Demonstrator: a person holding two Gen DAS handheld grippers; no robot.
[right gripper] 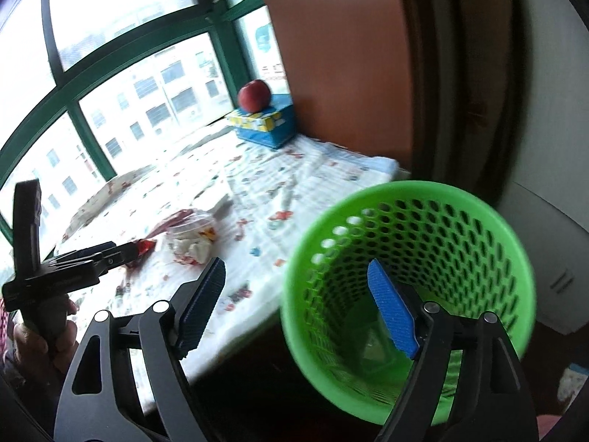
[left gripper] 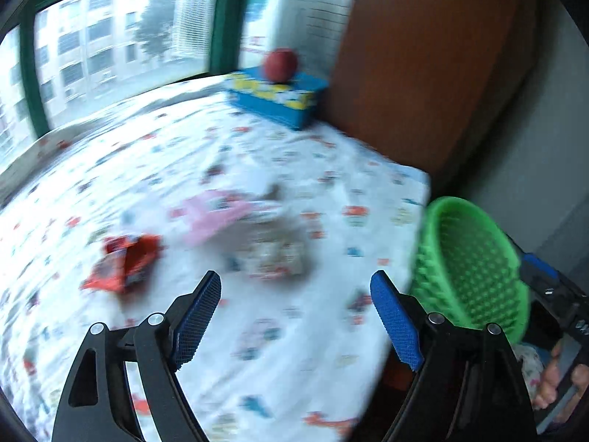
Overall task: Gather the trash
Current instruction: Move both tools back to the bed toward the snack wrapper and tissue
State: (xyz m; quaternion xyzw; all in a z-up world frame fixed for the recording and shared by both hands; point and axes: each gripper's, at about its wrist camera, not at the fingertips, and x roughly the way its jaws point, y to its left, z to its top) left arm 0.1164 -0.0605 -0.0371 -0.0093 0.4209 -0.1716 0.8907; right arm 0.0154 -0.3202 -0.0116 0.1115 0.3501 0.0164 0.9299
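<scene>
My left gripper [left gripper: 296, 318] is open and empty above the patterned cloth. Ahead of it lie an orange-red wrapper [left gripper: 123, 263], a pink wrapper [left gripper: 217, 213] and a crumpled clear wrapper [left gripper: 276, 254], all blurred. My right gripper [right gripper: 294, 309] is open; its right finger [right gripper: 392, 313] reaches inside the green mesh basket [right gripper: 423, 228], the left finger stays outside the rim. The basket shows at the table's right edge in the left wrist view [left gripper: 475, 265]. Something pale lies at its bottom. The left gripper's tips [right gripper: 121, 252] hover by the red wrapper [right gripper: 145, 246] and the clear crumpled trash [right gripper: 191, 239].
A red apple [left gripper: 280, 64] sits on a blue tissue box [left gripper: 278, 97] at the table's far corner, against a brown wooden panel [left gripper: 423, 66]. Green-framed windows [left gripper: 121, 37] run behind the table. The cloth-covered table [left gripper: 294, 350] ends beside the basket.
</scene>
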